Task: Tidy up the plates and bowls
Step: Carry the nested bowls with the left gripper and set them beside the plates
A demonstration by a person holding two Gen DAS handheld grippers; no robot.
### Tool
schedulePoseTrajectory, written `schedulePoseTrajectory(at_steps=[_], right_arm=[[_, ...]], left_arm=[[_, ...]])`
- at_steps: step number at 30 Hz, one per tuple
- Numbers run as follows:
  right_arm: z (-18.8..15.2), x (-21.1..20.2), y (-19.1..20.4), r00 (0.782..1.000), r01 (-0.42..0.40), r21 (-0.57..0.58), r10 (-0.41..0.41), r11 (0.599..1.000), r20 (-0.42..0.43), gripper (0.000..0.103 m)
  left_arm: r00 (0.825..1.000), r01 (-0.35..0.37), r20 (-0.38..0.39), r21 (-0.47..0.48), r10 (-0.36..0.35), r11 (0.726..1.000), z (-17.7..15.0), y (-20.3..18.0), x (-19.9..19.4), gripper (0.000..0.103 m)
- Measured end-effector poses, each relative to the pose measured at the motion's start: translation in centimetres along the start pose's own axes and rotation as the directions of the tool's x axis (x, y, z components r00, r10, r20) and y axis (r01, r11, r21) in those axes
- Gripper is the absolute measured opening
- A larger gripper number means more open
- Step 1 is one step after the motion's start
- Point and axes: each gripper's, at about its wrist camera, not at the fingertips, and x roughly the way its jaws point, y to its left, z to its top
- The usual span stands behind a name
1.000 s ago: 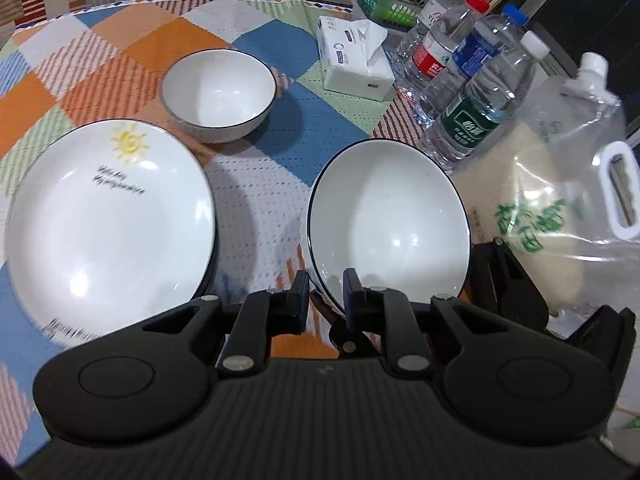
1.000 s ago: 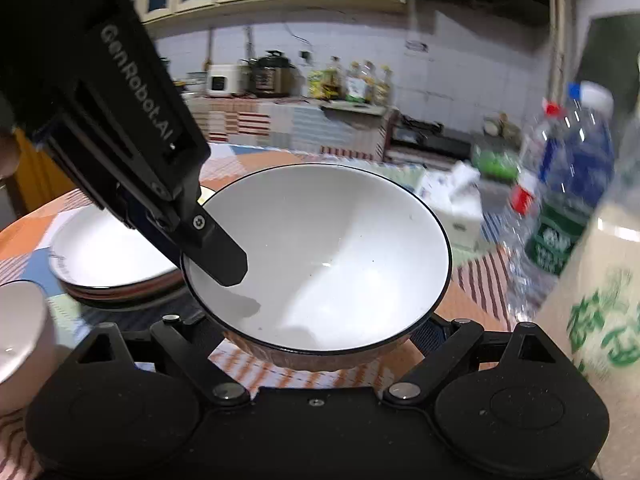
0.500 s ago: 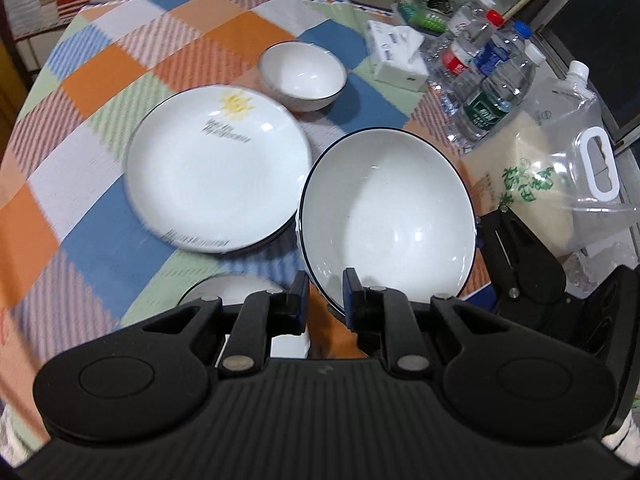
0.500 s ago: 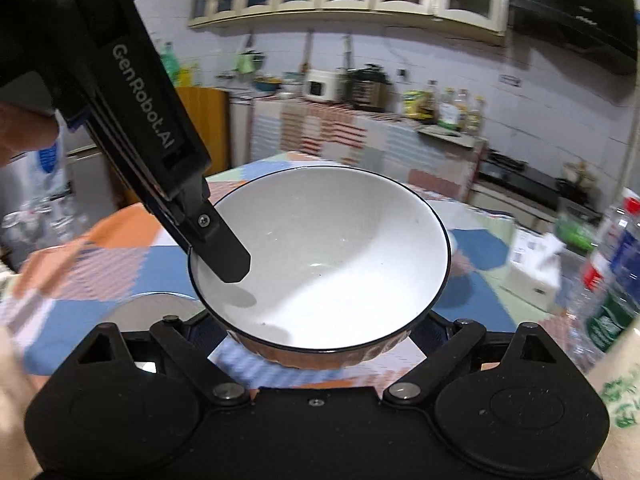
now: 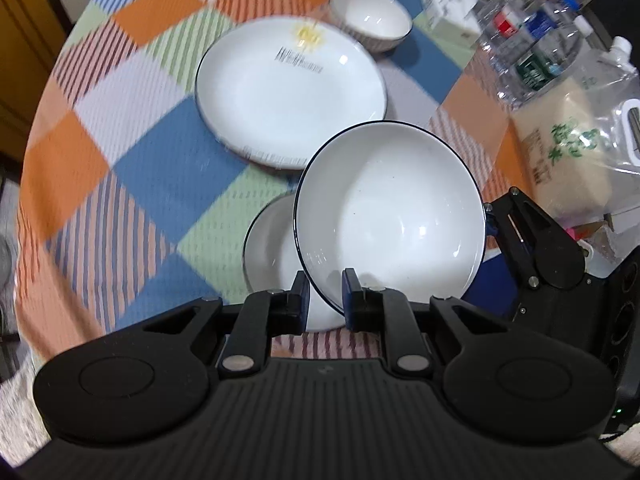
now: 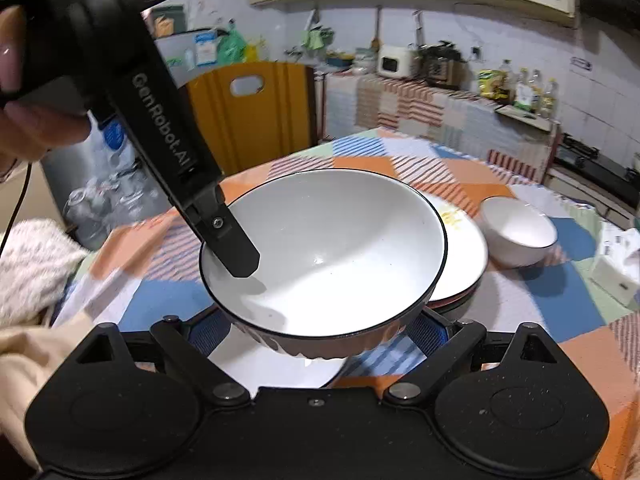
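Carried bowl now lower centre, above second bowl, probably for nesting. Left claw pinches its rim; right claw grips its sides.

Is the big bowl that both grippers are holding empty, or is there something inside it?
Empty. The big bowl shows only a bare white inside in both views; just the left gripper finger reaches over its rim.

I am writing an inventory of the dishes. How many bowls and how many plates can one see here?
Bowls: 3 – held bowl, low bowl, far bowl.
Plates: 1 seen, plate; others may lie beneath.
Total: 4 seen.
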Motion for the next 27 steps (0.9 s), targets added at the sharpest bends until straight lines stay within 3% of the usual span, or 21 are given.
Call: schedulePoseTrajectory(at_steps=[8,16,22,27], right_arm=[[-1.0,1.7,1.4,0.997,-0.039,-0.008,0.038,0.999,-0.061,0.096],[-0.9,3.0,1.7,0.991,-0.046,-0.014,0.044,0.999,-0.127,0.095],[-0.9,3.4,2.6,0.988,-0.015,-0.074,0.004,0.997,-0.155,0.097],[-0.8,3.3,2.7,0.988,-0.008,-0.081,-0.004,0.997,-0.157,0.097]], left_arm=[[0.997,-0.025,-0.077,-0.038,0.022,0.999,-1.3,1.8,2.5,0.015],[0.991,-0.084,-0.104,-0.006,0.083,0.996,-1.3,1.8,3.8,0.015],[0.986,-0.115,-0.121,-0.017,0.112,0.993,-1.2,2.2,4.9,0.016],[0.984,-0.150,-0.095,0.013,0.151,0.989,-1.4,1.7,5.3,0.016]])
